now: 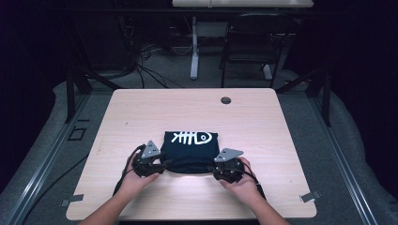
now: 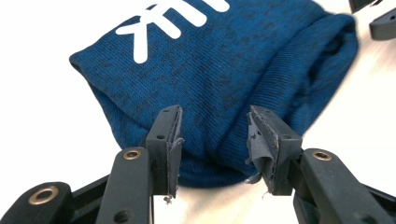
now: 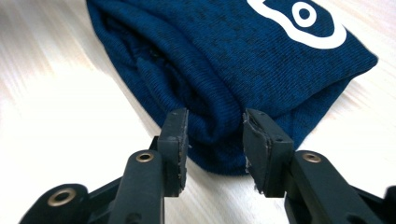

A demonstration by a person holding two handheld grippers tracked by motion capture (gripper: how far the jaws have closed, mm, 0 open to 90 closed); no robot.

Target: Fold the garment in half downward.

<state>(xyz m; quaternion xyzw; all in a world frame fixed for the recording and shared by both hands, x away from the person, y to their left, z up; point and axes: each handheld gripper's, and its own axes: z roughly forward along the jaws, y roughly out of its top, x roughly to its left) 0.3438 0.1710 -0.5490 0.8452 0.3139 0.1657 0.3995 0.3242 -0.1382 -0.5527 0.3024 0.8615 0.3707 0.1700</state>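
On the pale wooden table [image 1: 141, 108], a folded blue shirt [image 1: 190, 147] lies centred, soft, light and floppy, best pinched at its near corners, where the left gripper [image 2: 214, 135] and right gripper [image 3: 215, 135] wait with jaws apart.

- Folded garment [image 2: 224, 70]: blue knitted cloth, matt, with a smooth white print.
- Surface [image 1: 263, 122]: pale wood grain, smooth.
- Jaws: black matt plastic, frayed pads [image 2: 259, 140].

blue sweater [image 1: 189, 149], white fishbone print [image 1: 191, 138]
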